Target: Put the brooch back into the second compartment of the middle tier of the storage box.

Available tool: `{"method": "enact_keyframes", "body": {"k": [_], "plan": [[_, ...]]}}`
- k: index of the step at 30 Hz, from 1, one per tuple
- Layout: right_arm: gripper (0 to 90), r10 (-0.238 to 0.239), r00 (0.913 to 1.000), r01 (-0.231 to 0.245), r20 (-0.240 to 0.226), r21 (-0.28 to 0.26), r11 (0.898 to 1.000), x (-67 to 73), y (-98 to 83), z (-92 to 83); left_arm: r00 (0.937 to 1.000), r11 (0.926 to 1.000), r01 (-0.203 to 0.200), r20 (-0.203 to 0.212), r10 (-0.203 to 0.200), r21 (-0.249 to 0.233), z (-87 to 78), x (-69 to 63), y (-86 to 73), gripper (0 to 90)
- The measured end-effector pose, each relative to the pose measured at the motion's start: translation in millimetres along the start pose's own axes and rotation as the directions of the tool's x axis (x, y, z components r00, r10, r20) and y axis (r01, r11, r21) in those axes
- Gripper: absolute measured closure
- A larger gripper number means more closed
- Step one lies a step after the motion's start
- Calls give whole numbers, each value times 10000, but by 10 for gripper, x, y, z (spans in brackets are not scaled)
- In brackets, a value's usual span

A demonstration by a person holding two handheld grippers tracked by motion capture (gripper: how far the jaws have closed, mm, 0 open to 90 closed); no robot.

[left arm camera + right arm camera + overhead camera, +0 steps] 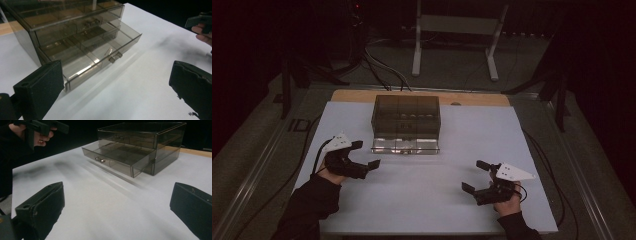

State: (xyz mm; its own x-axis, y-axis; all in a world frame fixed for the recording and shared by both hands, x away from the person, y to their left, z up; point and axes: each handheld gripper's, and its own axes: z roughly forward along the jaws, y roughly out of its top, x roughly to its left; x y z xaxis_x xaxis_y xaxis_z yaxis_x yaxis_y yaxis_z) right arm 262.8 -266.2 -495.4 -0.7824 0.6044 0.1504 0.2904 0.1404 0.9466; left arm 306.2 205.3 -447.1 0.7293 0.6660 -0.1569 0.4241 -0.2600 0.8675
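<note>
Showing Both Grippers Open Before the Drawer Cabinet

High view: the smoked-plastic drawer cabinet (406, 117) stands at the far middle of the white table sheet (427, 200). Its lower drawer (405, 145) is pulled out toward the person. The left gripper (365, 154) sits near the cabinet, off the drawer's left front corner, with its jaws spread wide and nothing between them. The right gripper (475, 176) sits well apart from the cabinet, nearer the person and to the drawer's right, with its jaws also spread wide and empty. A metal stand (455, 30) rises beyond the cabinet, off the table.

Left gripper view: the cabinet (62, 22) fills the upper left. The drawer (100, 50) projects from it, and its small handle (115, 57) is on the front panel. The left gripper (116, 86) is close in front of the drawer, clear of it, and its jaws stand far apart over bare sheet. The other hand (203, 35) shows at the right edge.

Right gripper view: the cabinet (150, 140) stands at the upper right with the drawer (117, 157) extended and its handle (100, 159) visible. The right gripper (116, 206) is well short of the cabinet, with jaws wide apart and empty. The left hand (37, 136) is at the upper left.
</note>
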Motion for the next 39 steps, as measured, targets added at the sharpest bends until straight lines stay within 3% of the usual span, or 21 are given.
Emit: {"method": "enact_keyframes", "body": {"k": [6, 15, 23, 30, 39], "plan": [[0, 18, 10000, -18, -24, 15, 10000, 4, -2, 1, 9999, 10000, -73, -81, 74, 63, -24, -35, -166, 3], [0, 23, 10000, -22, -53, 35, 10000, 3, -3, 16, 9993, 9997, 214, -320, -212, 76, -64, -45, -446, 3], [0, -18, 10000, 18, -75, 74, 10000, 8, -9, 30, 9991, 9999, -92, -406, 97, 120, -138, -123, -687, 3], [0, -64, 9999, 65, -83, 187, 9998, 6, -17, 35, 9952, 9997, -217, -951, 225, 97, -215, -197, -842, 3], [0, -129, 9999, 131, -108, 181, 9998, 18, -12, 33, 9914, 9998, -102, -1303, 124, 170, -336, -199, -952, 3]]}}
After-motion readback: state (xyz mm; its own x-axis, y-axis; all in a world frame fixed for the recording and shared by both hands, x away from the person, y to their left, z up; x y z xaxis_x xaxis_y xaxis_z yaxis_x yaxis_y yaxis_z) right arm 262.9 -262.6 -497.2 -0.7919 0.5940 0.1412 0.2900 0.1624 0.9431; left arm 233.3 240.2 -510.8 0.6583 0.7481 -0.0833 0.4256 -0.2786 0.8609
